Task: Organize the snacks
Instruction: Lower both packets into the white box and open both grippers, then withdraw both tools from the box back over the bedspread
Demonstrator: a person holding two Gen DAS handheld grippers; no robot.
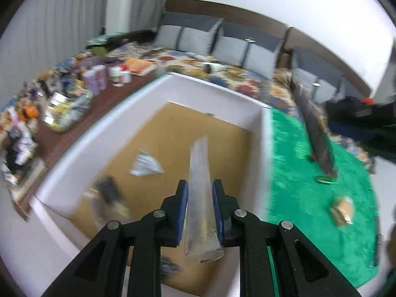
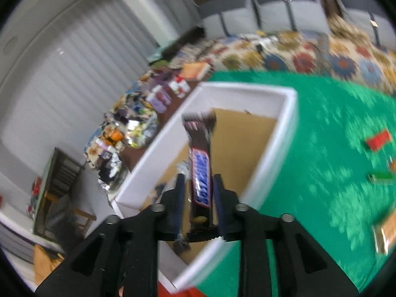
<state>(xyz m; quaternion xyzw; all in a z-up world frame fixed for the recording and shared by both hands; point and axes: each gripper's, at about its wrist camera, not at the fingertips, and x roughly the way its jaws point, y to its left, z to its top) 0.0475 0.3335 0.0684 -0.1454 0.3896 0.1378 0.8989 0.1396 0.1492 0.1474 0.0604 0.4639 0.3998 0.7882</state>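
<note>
Above the white box (image 1: 259, 113), which stands on a green cloth (image 1: 309, 198), the left gripper (image 1: 200, 200) holds a pale, silvery snack bar (image 1: 200, 185) pinched lengthwise between its blue-padded fingers (image 1: 182, 203), the bar pointing forward over the box's brown cardboard floor; on that floor lie a crumpled white wrapper (image 1: 146, 165) and a dark, blurred packet (image 1: 109, 188) near the left wall; out on the cloth, well apart from the box, rest a small green item (image 1: 326, 179) and a tan packet (image 1: 342, 210), with a long dark object (image 1: 316, 133) standing tilted between them and the far patterned bedspread (image 1: 222, 74); to the left of the box a brown shelf (image 1: 118, 94) carries a jumble of cups and wrapped goods, too blurred to name; in the right wrist view, the right gripper (image 2: 199, 198) is clamped on a Snickers bar (image 2: 201, 163), its fingers (image 2: 219, 198) pressing the wrapper's two long sides, the bar's far end reaching over the box (image 2: 287, 133) interior; the green cloth (image 2: 321, 148) to the right bears a red packet (image 2: 378, 139), a green one (image 2: 381, 177) just below it, and a gold-brown wrapped bar (image 2: 387, 230) at the frame's edge; both views are smeared by motion blur, so finer print apart from the Snickers name cannot be read.
</note>
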